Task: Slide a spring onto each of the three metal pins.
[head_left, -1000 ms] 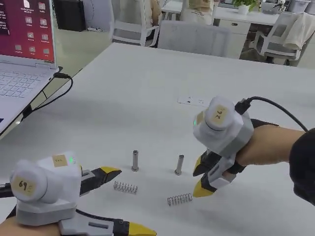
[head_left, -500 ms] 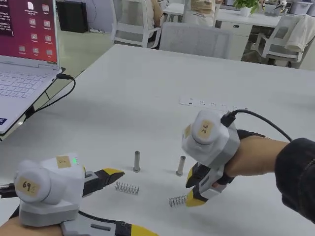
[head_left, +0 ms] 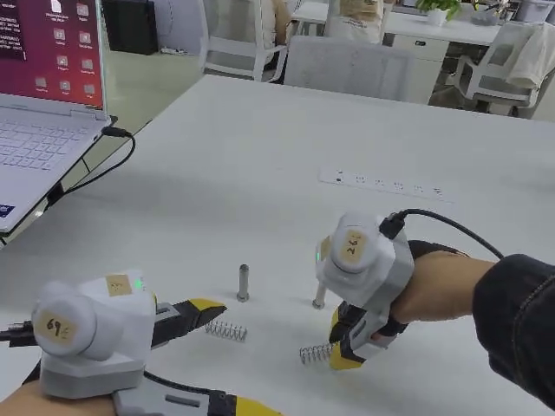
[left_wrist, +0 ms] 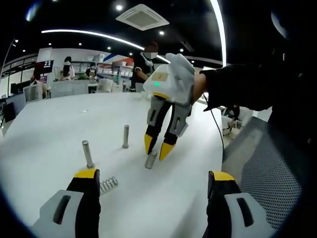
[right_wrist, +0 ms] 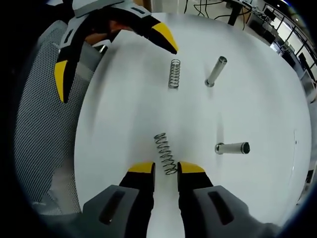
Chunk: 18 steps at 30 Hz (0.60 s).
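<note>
White surface (head_left: 260, 156) carrying 2 upright metal pins and 2 loose springs, seen from the head view and from both gripper views. Pin A (head_left: 243, 283) stands free near the middle of the surface. Pin B (head_left: 320, 295) stands to its right, its upper part hidden in the head view behind the right gripper (head_left: 341, 342). Both pins are bare, with no spring on either. Spring A (head_left: 225, 330) lies flat in front of pin A, just beside the upper yellow jaw tip of the left gripper (left_wrist: 154, 176). Spring B (head_left: 316, 352) lies flat in front of pin B, with one end at the right gripper's jaws.

In the right gripper view, the right jaws are narrow, their yellow tips flanking the near end of spring B, which runs away from them along the surface. Whether the tips press on the coil cannot be told. In the left gripper view, the left jaws are spread wide and hold nothing, with spring A just past one tip.

At the far left of the surface sits an open laptop (head_left: 43, 95) with a black cable (head_left: 95, 173) trailing from its side. A socket strip (head_left: 386, 185) is set into the surface behind the pins.
</note>
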Tool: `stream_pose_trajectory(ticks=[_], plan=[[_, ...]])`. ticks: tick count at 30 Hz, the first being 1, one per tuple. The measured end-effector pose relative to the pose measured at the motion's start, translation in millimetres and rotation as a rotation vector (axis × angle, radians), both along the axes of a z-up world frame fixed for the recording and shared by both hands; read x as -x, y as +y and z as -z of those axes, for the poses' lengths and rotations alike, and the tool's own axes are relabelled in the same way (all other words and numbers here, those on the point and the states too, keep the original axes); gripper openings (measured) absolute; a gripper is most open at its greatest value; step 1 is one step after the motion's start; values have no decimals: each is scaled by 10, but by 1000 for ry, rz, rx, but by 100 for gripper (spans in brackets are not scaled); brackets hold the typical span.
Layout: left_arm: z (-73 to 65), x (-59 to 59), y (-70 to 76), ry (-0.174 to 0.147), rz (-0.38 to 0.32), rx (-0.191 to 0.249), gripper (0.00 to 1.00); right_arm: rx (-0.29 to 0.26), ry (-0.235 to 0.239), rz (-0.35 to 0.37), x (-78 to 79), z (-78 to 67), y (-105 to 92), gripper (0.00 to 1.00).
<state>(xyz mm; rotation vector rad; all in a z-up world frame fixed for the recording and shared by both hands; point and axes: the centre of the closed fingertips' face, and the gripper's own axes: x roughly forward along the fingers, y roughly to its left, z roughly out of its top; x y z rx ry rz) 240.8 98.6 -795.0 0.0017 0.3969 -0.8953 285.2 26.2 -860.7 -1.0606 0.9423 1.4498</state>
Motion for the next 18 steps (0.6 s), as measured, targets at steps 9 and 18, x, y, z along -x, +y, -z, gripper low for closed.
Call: stream_pose_trajectory(ticks=[9, 18], plan=[[0, 7, -18, 3, 5, 2, 85, 12, -22, -25, -5, 10, -22, 11], [-3, 13, -32, 5, 12, 0, 84, 9, -39, -60, 12, 12, -27, 9]])
